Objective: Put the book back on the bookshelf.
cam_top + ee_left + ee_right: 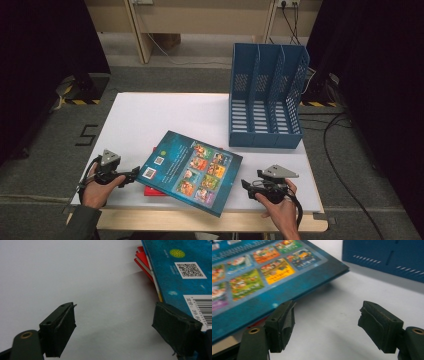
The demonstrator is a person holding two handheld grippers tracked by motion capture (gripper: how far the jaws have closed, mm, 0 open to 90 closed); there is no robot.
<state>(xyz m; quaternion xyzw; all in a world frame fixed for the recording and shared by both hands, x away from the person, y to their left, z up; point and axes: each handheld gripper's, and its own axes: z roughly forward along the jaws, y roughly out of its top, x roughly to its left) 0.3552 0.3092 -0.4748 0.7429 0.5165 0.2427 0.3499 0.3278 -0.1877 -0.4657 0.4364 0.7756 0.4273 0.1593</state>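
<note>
We flank blue book; left gripper and right gripper both spread, empty. Next: pinch book's edges, carry toward far-right rack.

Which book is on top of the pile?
The blue book with little pictures on its cover is on top; the red book peeks out beneath it.

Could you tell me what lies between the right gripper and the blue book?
Only bare white table: the high view shows an open stretch between the right gripper and the blue book.
</note>
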